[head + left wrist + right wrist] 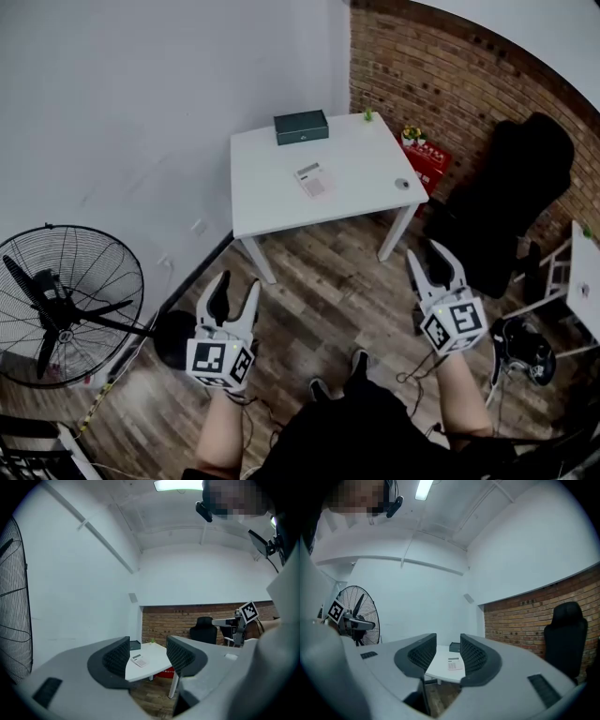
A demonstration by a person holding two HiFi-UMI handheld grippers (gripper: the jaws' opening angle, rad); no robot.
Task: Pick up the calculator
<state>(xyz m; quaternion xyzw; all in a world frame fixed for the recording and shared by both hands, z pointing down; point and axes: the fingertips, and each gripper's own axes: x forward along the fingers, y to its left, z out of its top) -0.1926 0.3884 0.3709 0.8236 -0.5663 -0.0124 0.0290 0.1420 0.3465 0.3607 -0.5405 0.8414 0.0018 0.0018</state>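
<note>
The left hand-held gripper (237,283) and right hand-held gripper (431,253) hang released and empty above the floor (323,300). Farther off at 12 o'clock, the calculator (312,179) lies on the table (267,202), its keys too small to read. The fan (66,309) at 9 o'clock is cut off.

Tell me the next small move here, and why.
Probably step forward toward the white table. The calculator lies flat near its middle, well beyond the left gripper and right gripper, which hang over the wooden floor. Both stand open and empty, so closing the distance comes first.
</note>
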